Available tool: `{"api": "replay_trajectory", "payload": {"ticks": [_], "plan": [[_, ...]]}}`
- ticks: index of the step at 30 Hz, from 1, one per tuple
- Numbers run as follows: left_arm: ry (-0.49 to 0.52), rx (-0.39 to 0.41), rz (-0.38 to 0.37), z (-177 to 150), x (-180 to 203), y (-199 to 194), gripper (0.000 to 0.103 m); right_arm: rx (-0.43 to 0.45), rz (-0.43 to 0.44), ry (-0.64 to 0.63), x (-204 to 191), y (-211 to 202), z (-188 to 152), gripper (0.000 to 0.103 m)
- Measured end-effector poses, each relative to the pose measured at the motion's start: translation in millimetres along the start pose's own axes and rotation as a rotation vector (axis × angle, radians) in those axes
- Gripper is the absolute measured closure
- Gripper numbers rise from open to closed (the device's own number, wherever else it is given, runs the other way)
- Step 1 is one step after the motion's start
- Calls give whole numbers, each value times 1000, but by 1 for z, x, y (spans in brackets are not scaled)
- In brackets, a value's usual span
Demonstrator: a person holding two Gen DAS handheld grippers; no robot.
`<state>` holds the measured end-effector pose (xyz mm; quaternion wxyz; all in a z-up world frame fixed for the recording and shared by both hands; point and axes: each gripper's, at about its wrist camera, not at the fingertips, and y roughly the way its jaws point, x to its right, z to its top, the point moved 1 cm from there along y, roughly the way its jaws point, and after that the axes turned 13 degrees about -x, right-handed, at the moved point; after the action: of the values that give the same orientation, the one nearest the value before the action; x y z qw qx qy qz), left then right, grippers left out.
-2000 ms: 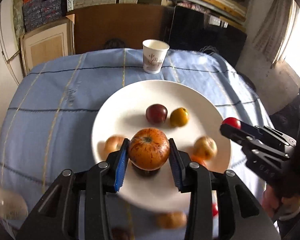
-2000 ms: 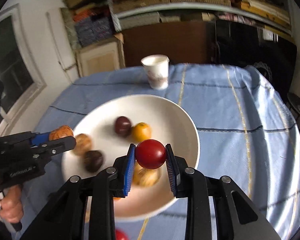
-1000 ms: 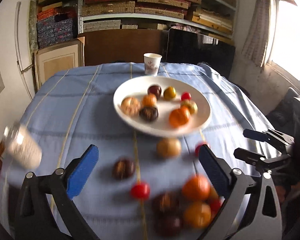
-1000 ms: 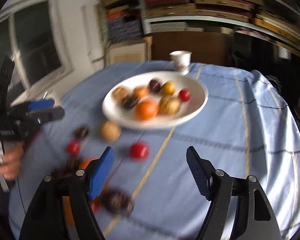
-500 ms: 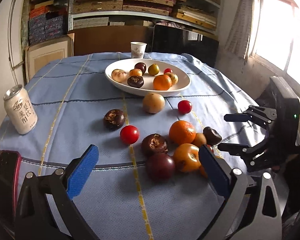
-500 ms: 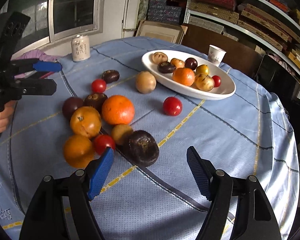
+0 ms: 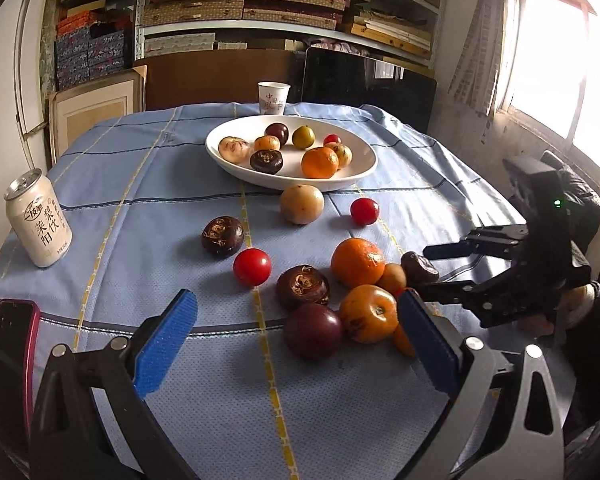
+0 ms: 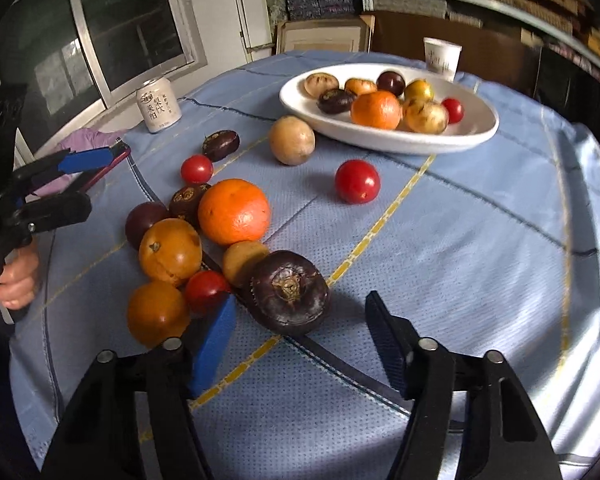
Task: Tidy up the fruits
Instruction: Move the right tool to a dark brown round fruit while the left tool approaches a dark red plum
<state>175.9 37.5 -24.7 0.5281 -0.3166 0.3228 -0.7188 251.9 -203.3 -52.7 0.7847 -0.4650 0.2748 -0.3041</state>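
Dark fruit (image 8: 288, 292) lies between parted right tongs (image 8: 300, 332).

Woven matt blue tablecloth (image 7: 140, 208), slightly textured. Glazed white ceramic plate (image 7: 364, 172), smooth and glossy. Paper cup (image 7: 274, 98), matt. Metal drink can (image 7: 38, 224) with satin printed wrap. Glossy red tomato (image 8: 357, 181); dimpled orange (image 8: 234, 211) peel; ribbed blue gripper pads (image 7: 166, 342).

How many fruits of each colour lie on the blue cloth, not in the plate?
Red fruits: 3
Orange fruits: 3
Dark brown or purple fruits: 4
Tan fruits: 2
Total: 12
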Motion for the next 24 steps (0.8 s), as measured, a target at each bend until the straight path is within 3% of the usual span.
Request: {"api": "replay_trajectory", "payload": {"ticks": [3, 14, 17, 24], "plan": [[-10, -6, -8, 1, -2, 1, 5, 6, 14, 4, 0, 0, 2, 44], [-7, -23, 13, 1, -1, 5, 5, 13, 13, 4, -4, 2, 7, 44], [-2, -28, 35, 0, 0, 9, 5, 15, 20, -5, -8, 2, 7, 53], [-8, -60, 55, 1, -2, 17, 5, 19, 4, 9, -8, 1, 6, 59]]}}
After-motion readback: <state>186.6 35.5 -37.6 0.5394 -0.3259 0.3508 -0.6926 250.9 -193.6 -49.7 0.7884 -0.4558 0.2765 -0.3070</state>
